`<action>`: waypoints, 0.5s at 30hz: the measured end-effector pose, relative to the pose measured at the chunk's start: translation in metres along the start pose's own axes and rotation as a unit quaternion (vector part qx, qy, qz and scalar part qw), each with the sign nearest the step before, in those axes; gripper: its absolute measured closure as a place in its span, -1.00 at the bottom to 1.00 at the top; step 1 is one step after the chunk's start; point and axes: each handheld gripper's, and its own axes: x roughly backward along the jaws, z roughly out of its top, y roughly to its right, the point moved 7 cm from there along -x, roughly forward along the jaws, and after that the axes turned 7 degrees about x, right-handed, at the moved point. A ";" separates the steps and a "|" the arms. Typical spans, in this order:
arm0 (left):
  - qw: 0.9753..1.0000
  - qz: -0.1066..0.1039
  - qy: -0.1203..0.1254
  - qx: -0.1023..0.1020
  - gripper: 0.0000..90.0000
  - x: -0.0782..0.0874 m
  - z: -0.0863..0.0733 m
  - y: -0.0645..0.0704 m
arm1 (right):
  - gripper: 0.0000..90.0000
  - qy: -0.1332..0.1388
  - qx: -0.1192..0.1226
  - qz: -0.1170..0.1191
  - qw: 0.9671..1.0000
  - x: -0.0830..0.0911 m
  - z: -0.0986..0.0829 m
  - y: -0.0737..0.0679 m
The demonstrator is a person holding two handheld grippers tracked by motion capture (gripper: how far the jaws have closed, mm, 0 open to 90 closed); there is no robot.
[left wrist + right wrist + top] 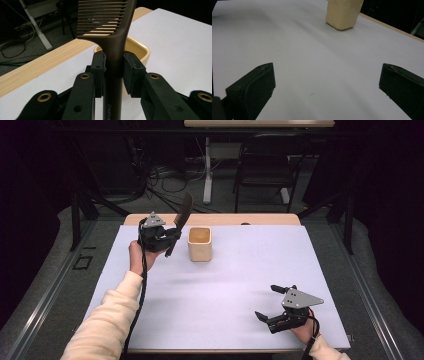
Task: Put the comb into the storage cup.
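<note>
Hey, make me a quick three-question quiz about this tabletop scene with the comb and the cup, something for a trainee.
1. True or false: the left gripper is shut on the comb.
2. Where is the cup: A) right of the comb, on the white sheet; B) between the right gripper's fingers; C) on the floor?
3. How do the right gripper's fingers stand?

Key
1. True: it grips the comb's handle, teeth end up.
2. A.
3. Wide open, nothing between them, above the white sheet.
</note>
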 end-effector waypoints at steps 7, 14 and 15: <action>1.000 0.003 -0.001 -0.002 0.61 -0.001 0.005 -0.001 | -1.00 0.000 0.000 0.000 1.000 0.000 0.000 0.000; 1.000 0.003 -0.001 -0.002 0.61 -0.004 0.009 -0.001 | -1.00 0.000 0.000 0.001 1.000 0.000 0.000 0.000; 1.000 0.003 -0.001 -0.001 0.61 -0.004 0.010 -0.001 | -1.00 0.000 0.000 0.000 1.000 0.000 0.000 0.000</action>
